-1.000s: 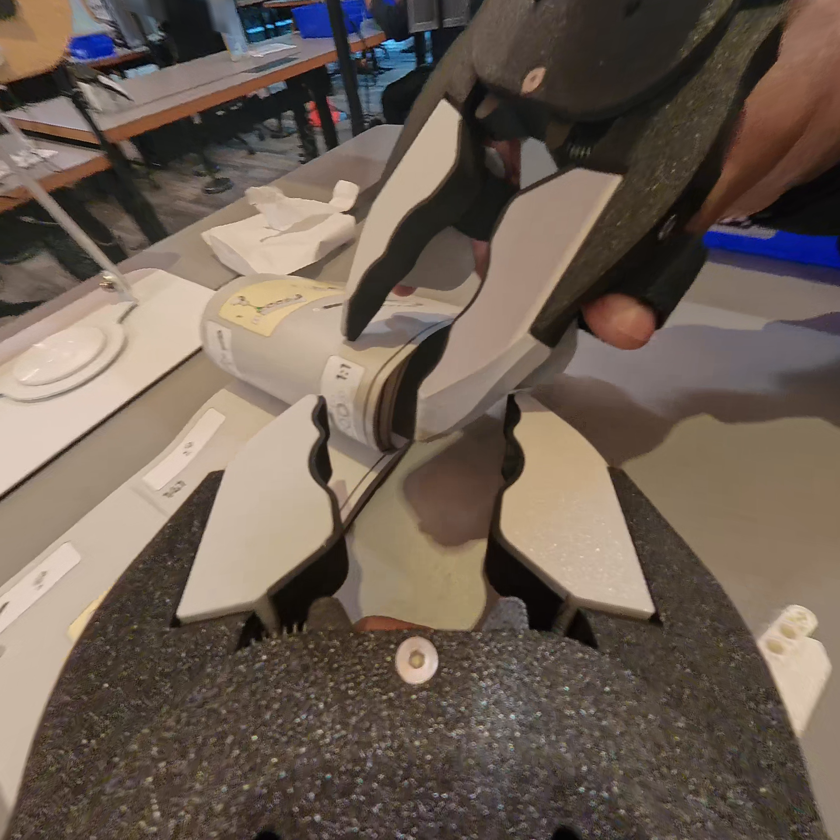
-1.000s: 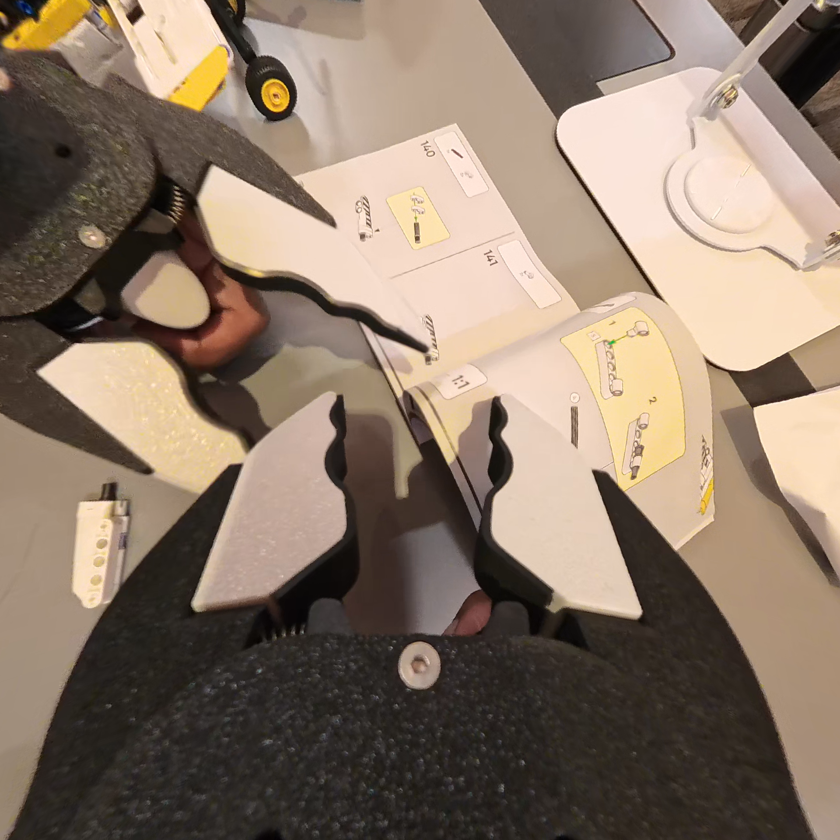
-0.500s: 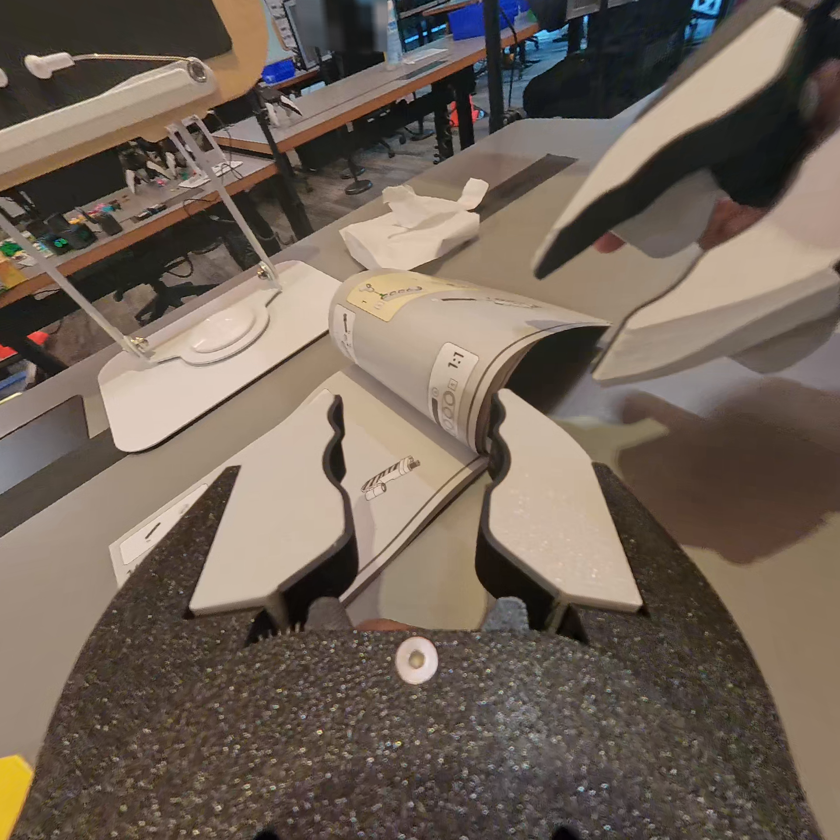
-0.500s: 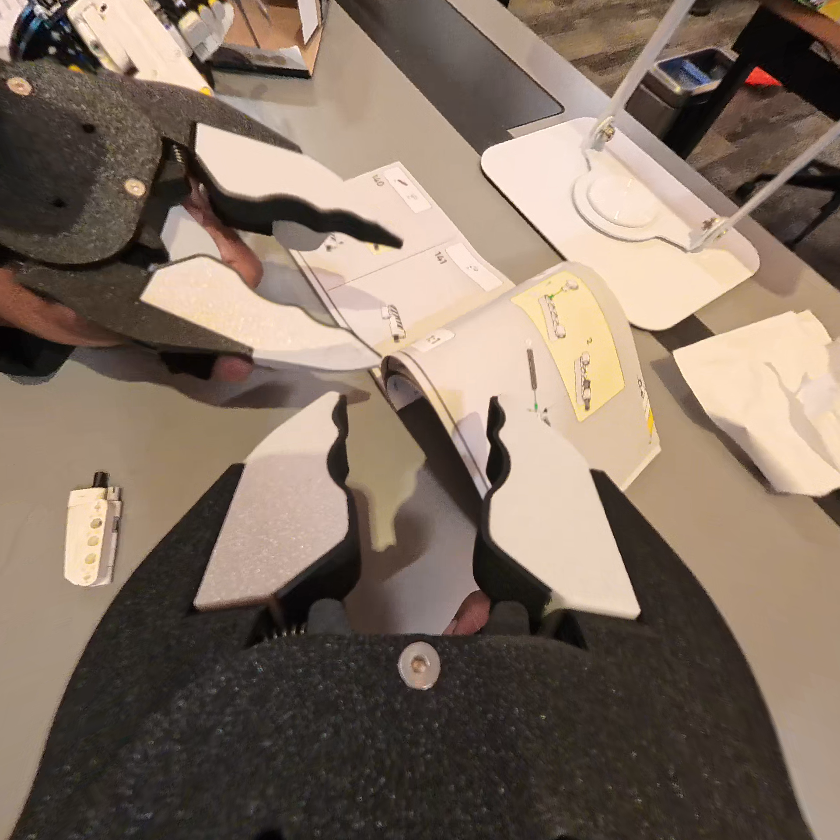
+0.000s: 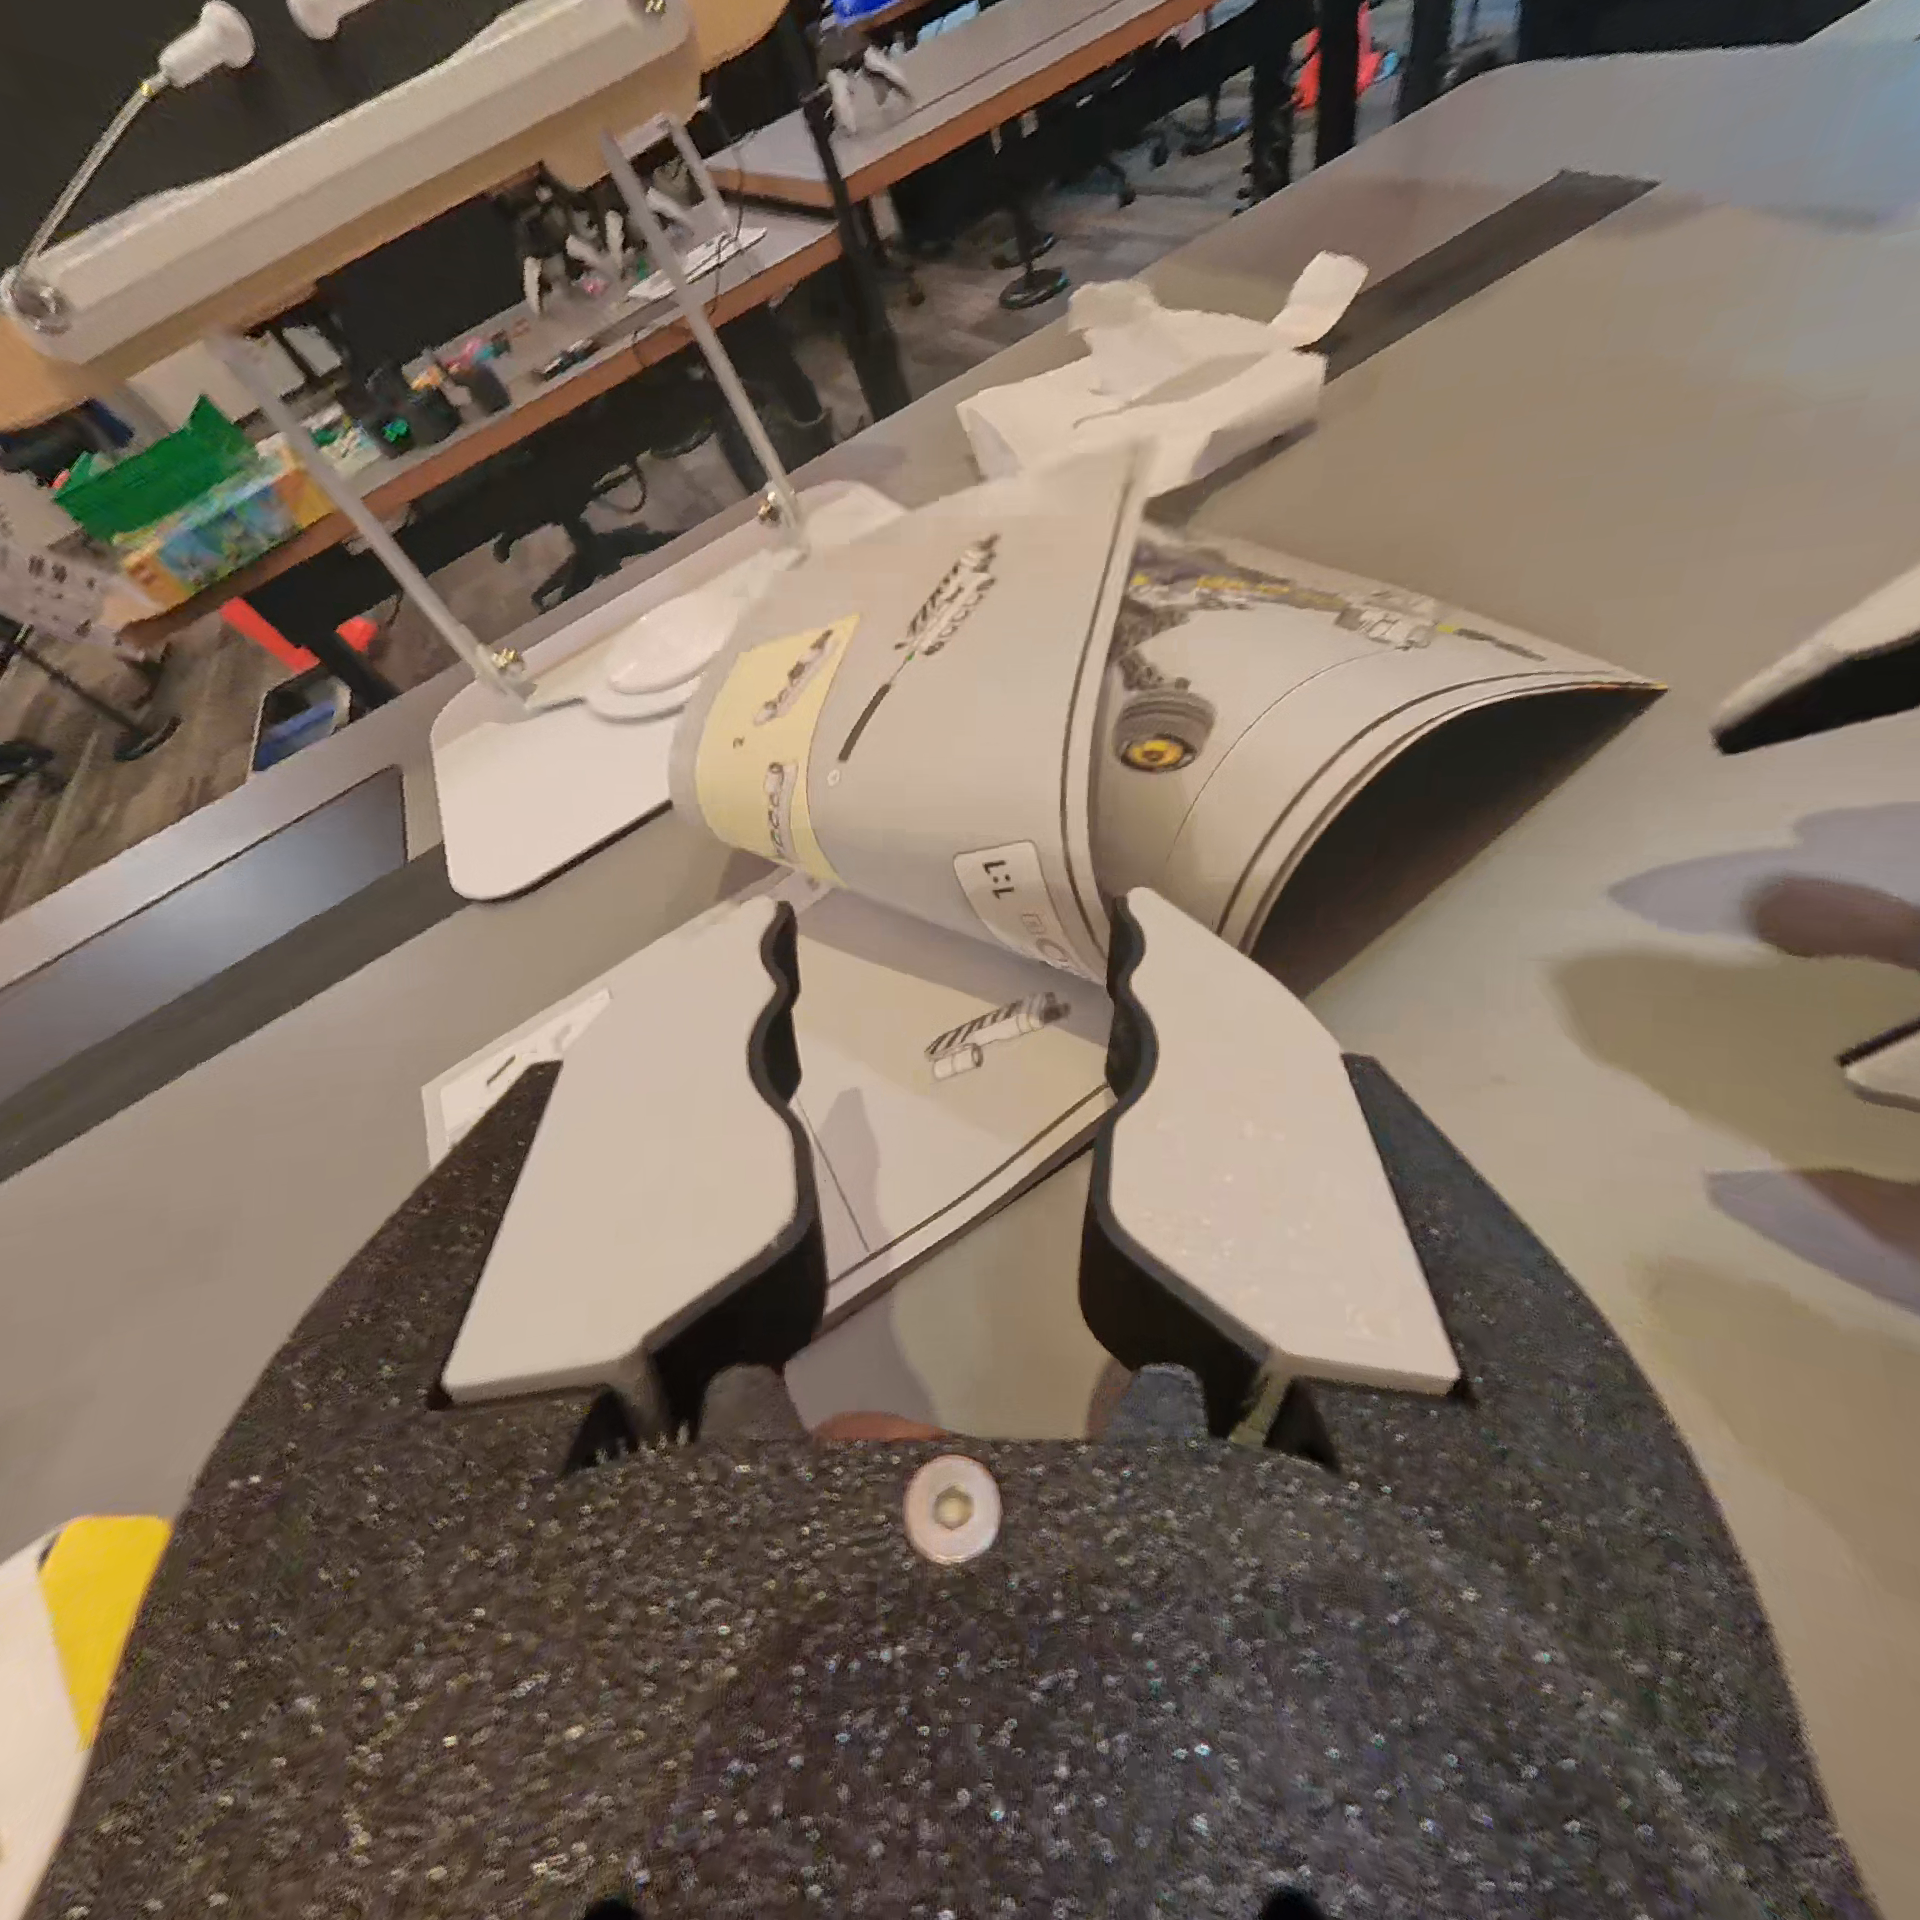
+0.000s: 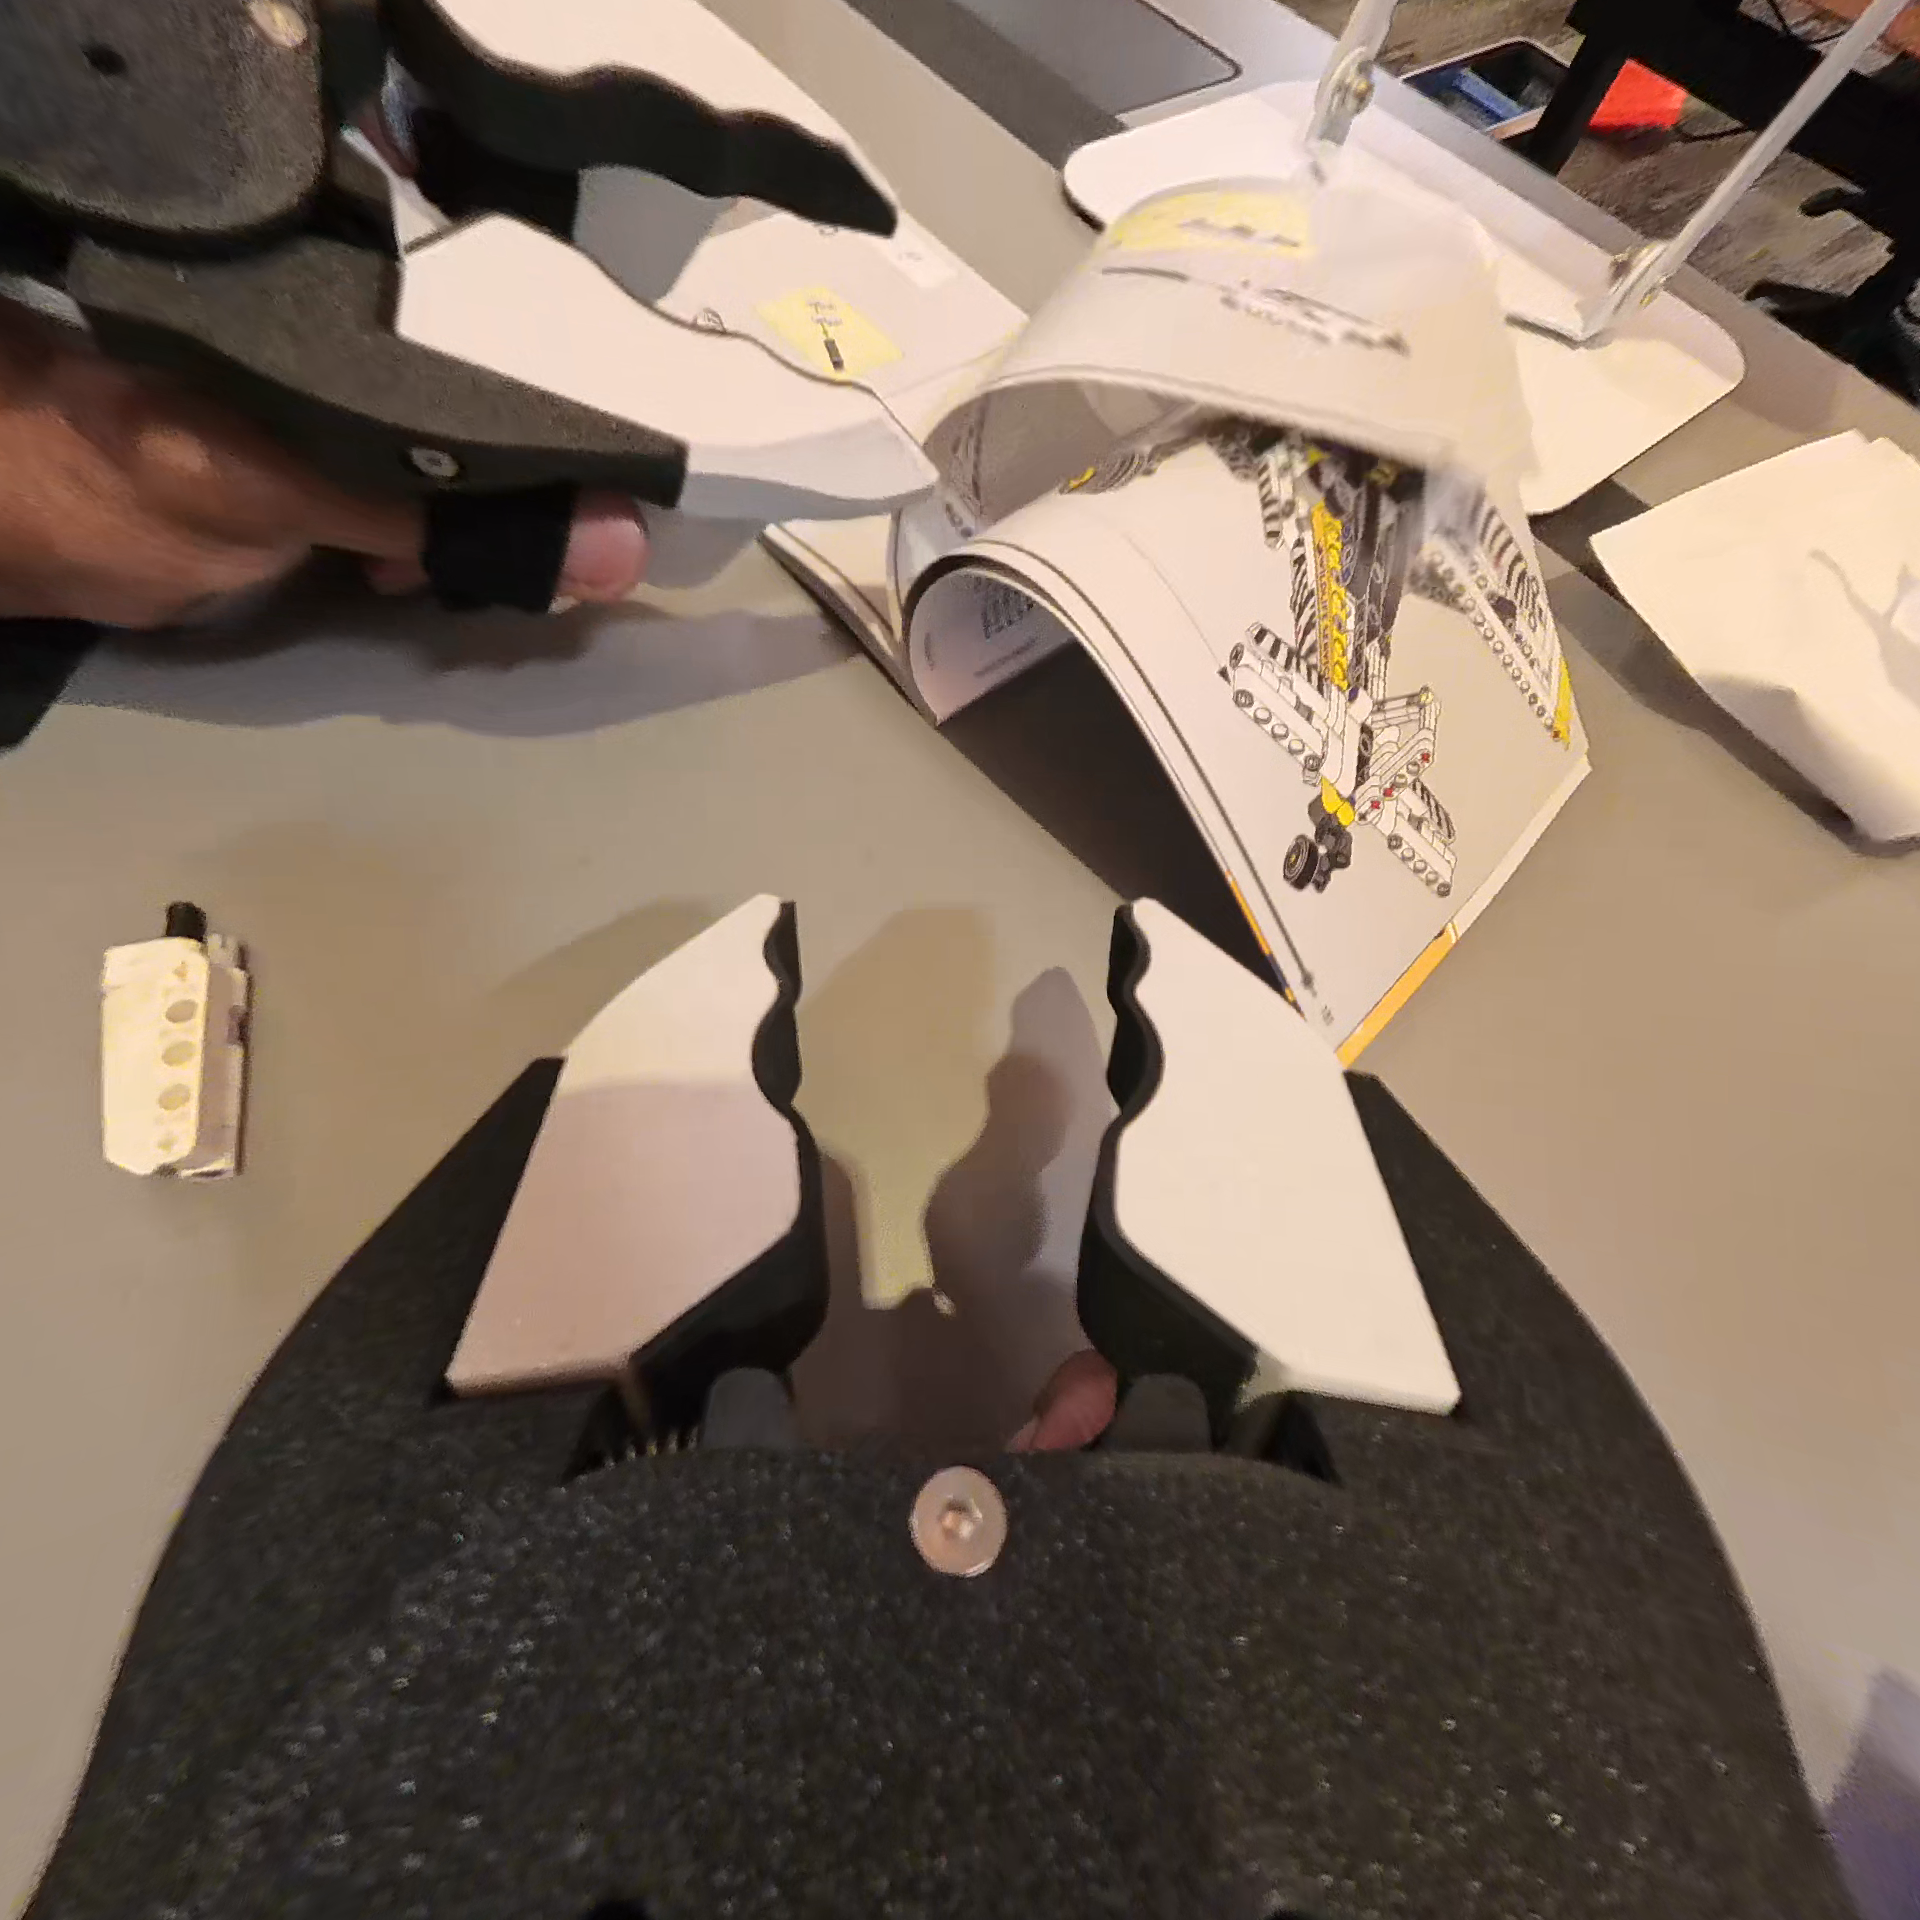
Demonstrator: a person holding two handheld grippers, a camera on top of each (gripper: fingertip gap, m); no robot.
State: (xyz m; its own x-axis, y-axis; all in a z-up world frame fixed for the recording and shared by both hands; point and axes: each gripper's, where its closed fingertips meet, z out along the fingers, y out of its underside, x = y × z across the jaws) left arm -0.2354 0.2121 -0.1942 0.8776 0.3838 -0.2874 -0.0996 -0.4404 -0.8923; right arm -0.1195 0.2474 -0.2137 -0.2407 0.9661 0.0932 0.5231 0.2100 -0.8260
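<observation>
An open instruction booklet (image 5: 935,748) lies on the grey table (image 5: 1558,468), its right-hand pages arched up and one loose page standing in the air. My left gripper (image 5: 951,935) is open and hovers over the flat left page; the curled page edge sits just past its right fingertip, not pinched. My right gripper (image 6: 951,925) is open and empty over bare table, short of the booklet (image 6: 1351,644). The left gripper also shows in the right wrist view (image 6: 914,348), open above the left page. The right gripper's fingers show at the right edge of the left wrist view (image 5: 1782,894).
A small white pierced block (image 6: 171,1049) lies left of my right gripper. A white lamp base (image 5: 540,790) with two slanted rods stands behind the booklet. Crumpled white tissue (image 5: 1143,416) lies at the far table edge. A yellow and white object (image 5: 62,1662) shows at the lower left.
The right gripper has drawn back off the curled pages, toward the right. The left gripper has also backed off. The pages have sprung up and one page has flipped into the air.
</observation>
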